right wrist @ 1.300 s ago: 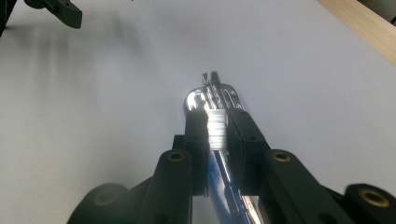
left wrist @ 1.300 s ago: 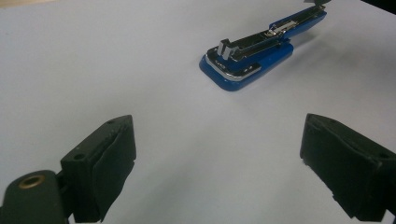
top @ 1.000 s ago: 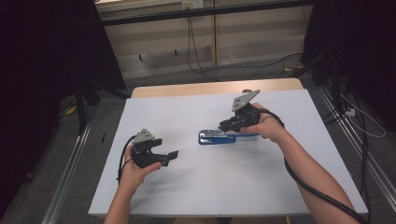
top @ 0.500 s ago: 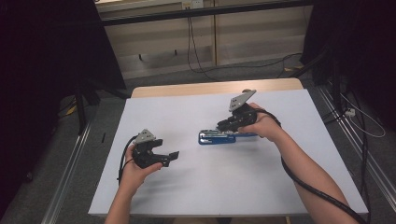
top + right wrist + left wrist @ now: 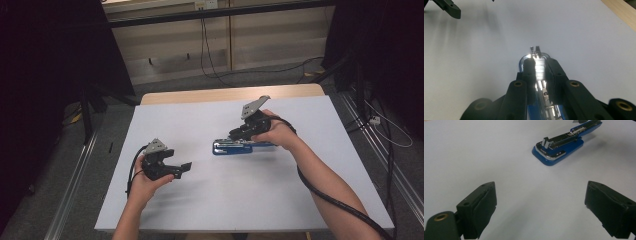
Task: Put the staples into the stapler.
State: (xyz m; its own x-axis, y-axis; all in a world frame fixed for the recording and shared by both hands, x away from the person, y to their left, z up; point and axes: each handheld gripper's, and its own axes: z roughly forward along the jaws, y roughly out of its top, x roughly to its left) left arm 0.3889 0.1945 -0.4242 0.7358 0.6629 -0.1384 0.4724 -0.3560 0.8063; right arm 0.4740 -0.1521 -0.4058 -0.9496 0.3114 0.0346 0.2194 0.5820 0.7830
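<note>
To the left of the blue stapler, the left hand-held gripper hovered over the white worktop with jaws wide and nothing between them. The stapler lay near the worktop's middle. The right hand-held gripper was closed narrowly on the stapler's shiny metal top. The grip looked shallow and the metal slick, so the stapler could slip or twist out if lifted, or its top could swing open. From above, the person's hand hid the stapler's rear end and the contact point.
</note>
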